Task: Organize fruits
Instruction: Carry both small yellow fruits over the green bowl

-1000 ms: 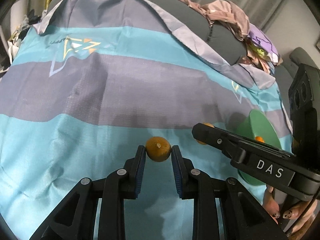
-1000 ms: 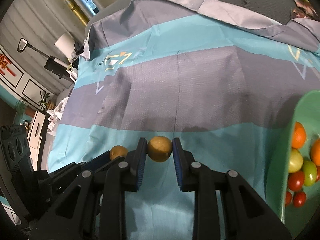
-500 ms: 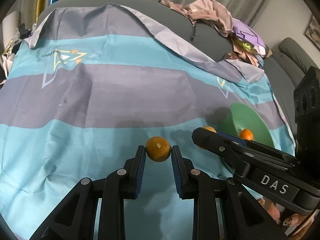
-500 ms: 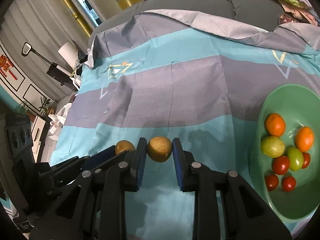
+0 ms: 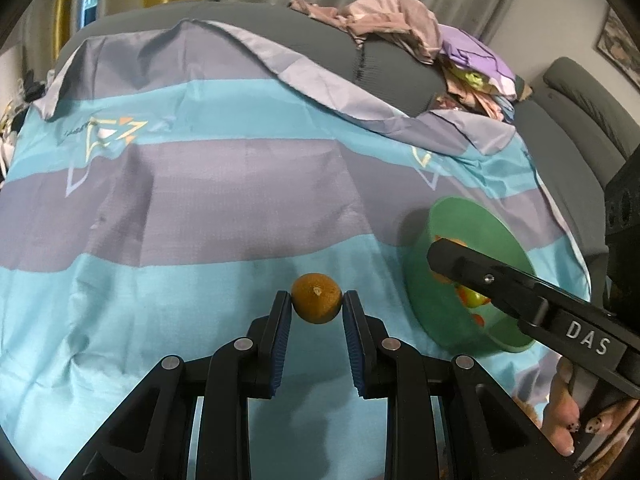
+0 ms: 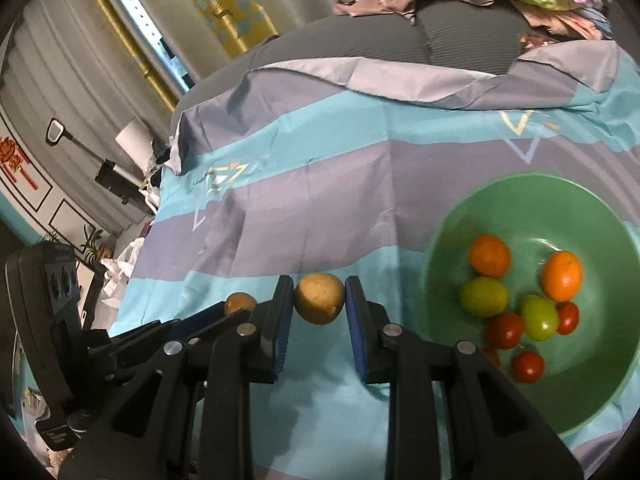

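My left gripper point(image 5: 317, 304) is shut on a small brownish-orange fruit point(image 5: 316, 298) and holds it above the striped blue and grey cloth point(image 5: 224, 184). My right gripper point(image 6: 319, 300) is shut on a yellow-brown round fruit point(image 6: 319, 298), just left of the green bowl point(image 6: 520, 196). The bowl holds oranges point(image 6: 489, 255), green fruits point(image 6: 483, 296) and small red tomatoes point(image 6: 504, 330). In the left wrist view the bowl point(image 5: 472, 216) is at the right, partly behind the right gripper's finger point(image 5: 492, 276). The left gripper's fruit also shows in the right wrist view point(image 6: 239, 304).
A grey sofa back point(image 5: 280, 28) with a heap of clothes point(image 5: 404, 28) runs along the far side. A grey armchair point(image 5: 580, 96) stands at the right. A lamp and wall pictures point(image 6: 24, 160) are far left in the right wrist view.
Both grippers have risen and swung toward the bowl with their fruits; the bowl has come more fully into both views. Grips are unchanged.
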`<act>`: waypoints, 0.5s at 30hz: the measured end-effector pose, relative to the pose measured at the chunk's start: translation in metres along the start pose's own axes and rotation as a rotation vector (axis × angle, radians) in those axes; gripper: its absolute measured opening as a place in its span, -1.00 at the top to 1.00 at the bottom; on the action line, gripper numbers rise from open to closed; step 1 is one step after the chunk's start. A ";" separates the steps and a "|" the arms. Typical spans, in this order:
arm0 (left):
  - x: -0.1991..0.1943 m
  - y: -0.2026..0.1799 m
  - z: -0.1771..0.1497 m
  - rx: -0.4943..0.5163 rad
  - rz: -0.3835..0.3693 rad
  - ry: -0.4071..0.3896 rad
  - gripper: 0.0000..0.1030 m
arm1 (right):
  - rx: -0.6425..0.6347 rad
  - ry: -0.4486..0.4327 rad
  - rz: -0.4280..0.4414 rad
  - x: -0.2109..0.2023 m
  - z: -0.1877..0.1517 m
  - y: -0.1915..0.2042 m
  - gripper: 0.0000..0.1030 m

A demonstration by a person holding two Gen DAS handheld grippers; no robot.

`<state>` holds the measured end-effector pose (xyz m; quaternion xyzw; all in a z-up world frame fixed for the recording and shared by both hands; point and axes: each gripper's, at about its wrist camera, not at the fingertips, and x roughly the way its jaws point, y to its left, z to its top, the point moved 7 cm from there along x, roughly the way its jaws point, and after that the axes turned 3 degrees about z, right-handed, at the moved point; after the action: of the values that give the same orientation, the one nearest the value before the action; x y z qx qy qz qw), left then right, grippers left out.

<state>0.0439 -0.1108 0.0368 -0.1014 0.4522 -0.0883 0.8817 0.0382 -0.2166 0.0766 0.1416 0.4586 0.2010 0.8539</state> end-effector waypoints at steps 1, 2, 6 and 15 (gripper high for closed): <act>0.000 -0.006 0.001 0.011 -0.003 -0.003 0.49 | 0.005 -0.003 0.001 -0.001 0.000 -0.003 0.46; 0.000 -0.010 0.001 0.015 -0.005 -0.006 0.49 | 0.013 -0.007 0.000 -0.004 -0.001 -0.007 0.46; 0.003 -0.027 0.003 0.036 -0.032 -0.005 0.49 | 0.046 -0.034 -0.021 -0.014 -0.001 -0.026 0.46; 0.013 -0.070 0.008 0.084 -0.115 0.003 0.49 | 0.100 -0.110 -0.080 -0.044 0.002 -0.064 0.46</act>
<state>0.0538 -0.1809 0.0494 -0.0899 0.4428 -0.1577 0.8780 0.0320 -0.2942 0.0824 0.1765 0.4259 0.1358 0.8769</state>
